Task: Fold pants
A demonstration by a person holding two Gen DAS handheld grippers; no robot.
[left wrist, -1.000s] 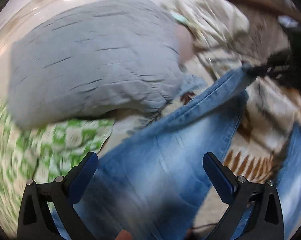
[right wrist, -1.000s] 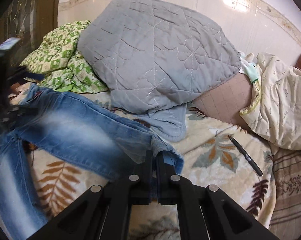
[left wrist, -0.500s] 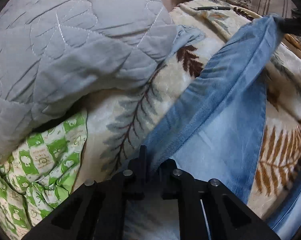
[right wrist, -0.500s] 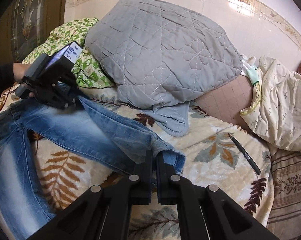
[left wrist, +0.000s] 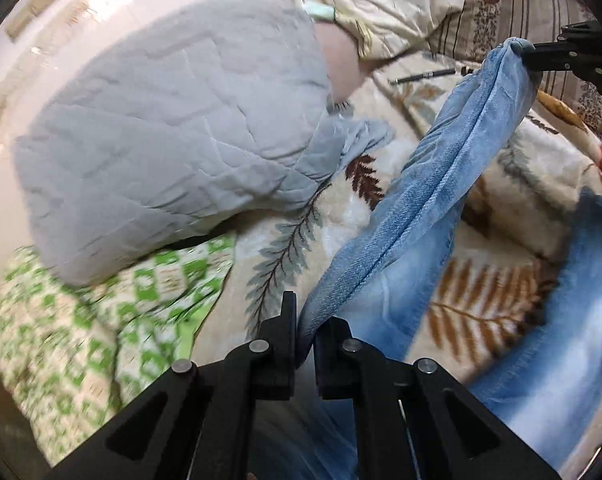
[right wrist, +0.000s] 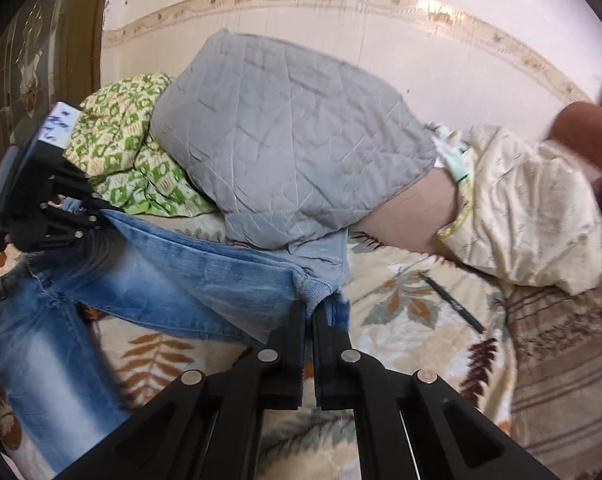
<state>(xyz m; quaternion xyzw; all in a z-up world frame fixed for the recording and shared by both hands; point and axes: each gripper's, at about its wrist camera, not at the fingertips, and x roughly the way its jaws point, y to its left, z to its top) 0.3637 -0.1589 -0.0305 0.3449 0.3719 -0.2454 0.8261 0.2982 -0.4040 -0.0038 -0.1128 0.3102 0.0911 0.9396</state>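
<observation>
Light blue jeans point(right wrist: 173, 276) lie on a leaf-patterned bedspread point(right wrist: 397, 304). One leg point(left wrist: 433, 184) is stretched in the air between my two grippers. My left gripper point(left wrist: 307, 322) is shut on the upper end of that leg, seen again at the left of the right wrist view as the left gripper point(right wrist: 97, 214). My right gripper point(right wrist: 310, 314) is shut on the leg's hem, and appears far off as the right gripper point(left wrist: 531, 56) in the left wrist view. The other leg point(right wrist: 41, 360) rests flat on the bed.
A grey quilted cushion point(right wrist: 293, 152) leans against the wall behind the jeans, with a green patterned cloth point(right wrist: 121, 148) to its left. A cream blanket point(right wrist: 525, 208) lies at the right. A black pen point(right wrist: 453, 304) sits on the bedspread near the hem.
My left gripper went from wide open to shut on the jeans, then rose with the cloth. The right gripper lifted the hem, and the leg now hangs between them.
</observation>
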